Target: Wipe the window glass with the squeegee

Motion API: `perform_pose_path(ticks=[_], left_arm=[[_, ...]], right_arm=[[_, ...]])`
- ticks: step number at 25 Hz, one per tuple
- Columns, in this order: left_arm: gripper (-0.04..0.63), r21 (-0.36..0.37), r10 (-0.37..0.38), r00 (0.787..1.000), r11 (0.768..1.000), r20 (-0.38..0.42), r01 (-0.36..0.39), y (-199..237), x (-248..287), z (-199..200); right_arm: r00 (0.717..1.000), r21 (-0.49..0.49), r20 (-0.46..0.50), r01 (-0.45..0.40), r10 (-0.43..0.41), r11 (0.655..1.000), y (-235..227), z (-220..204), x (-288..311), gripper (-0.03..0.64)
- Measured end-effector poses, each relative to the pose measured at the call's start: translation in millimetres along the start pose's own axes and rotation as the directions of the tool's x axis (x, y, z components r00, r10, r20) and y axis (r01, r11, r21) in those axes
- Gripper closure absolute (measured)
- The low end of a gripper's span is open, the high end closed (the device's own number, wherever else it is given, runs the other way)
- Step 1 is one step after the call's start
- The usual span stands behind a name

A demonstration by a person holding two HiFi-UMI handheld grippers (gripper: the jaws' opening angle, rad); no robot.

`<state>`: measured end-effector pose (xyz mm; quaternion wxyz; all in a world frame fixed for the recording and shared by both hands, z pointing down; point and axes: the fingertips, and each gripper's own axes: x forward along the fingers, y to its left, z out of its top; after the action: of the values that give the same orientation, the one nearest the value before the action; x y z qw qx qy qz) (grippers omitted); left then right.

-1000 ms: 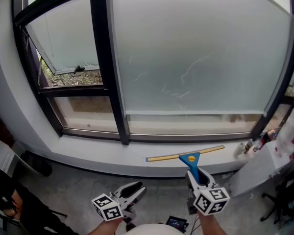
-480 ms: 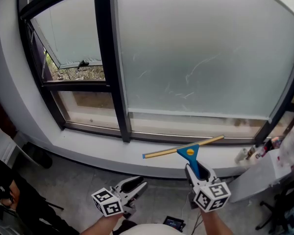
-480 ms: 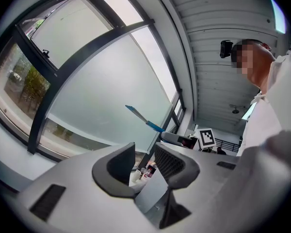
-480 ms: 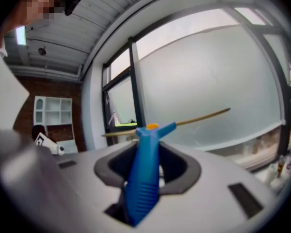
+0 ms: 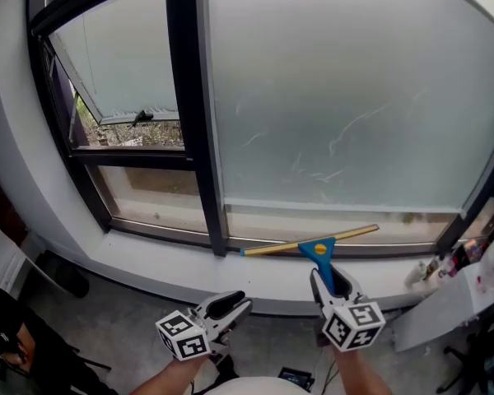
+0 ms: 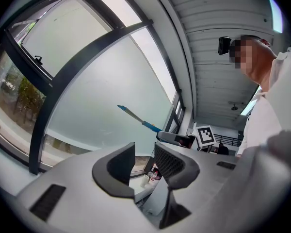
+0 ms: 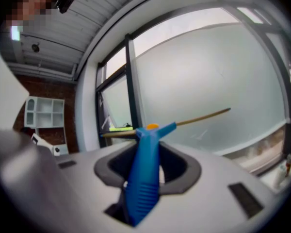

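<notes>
As the right gripper (image 5: 324, 281) clamps the blue-handled squeegee (image 5: 314, 245) — left gripper (image 5: 227, 304) agape, empty — lay its blade flat against the frosted window glass (image 5: 354, 97).

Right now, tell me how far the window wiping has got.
Done: the squeegee is picked up, clamped by its blue handle in the right gripper. In hand: its blade is held low, by the bottom edge of the frosted window glass; whether it touches cannot be told. Left: the wiping itself, since streaks mark the pane. The left gripper is open and empty.
</notes>
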<state>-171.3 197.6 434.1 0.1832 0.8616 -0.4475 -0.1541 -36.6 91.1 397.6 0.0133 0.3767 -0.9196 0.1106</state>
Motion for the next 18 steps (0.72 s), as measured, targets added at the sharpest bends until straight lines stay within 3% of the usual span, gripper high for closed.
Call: perform_pose_path(ticks=[6,12,18], left_arm=[[0.451,0.049,-0.074,0.997,0.996,-0.028,0.076,60,15,56],[0.451,0.109,-0.127,0.991,0.986,-0.033,0.13,112,26,106],[0.451,0.106,-0.158,0.987,0.982,-0.023,0.16,139,42,133]], right_arm=[[0.996,0.048,0.086,0.005,-0.009,0.999,11,37,71,0.465],[0.991,-0.006,0.123,0.059,-0.058,0.998,23,59,132,0.465],[0.982,-0.053,0.15,0.123,-0.114,0.991,19,82,170,0.465]])
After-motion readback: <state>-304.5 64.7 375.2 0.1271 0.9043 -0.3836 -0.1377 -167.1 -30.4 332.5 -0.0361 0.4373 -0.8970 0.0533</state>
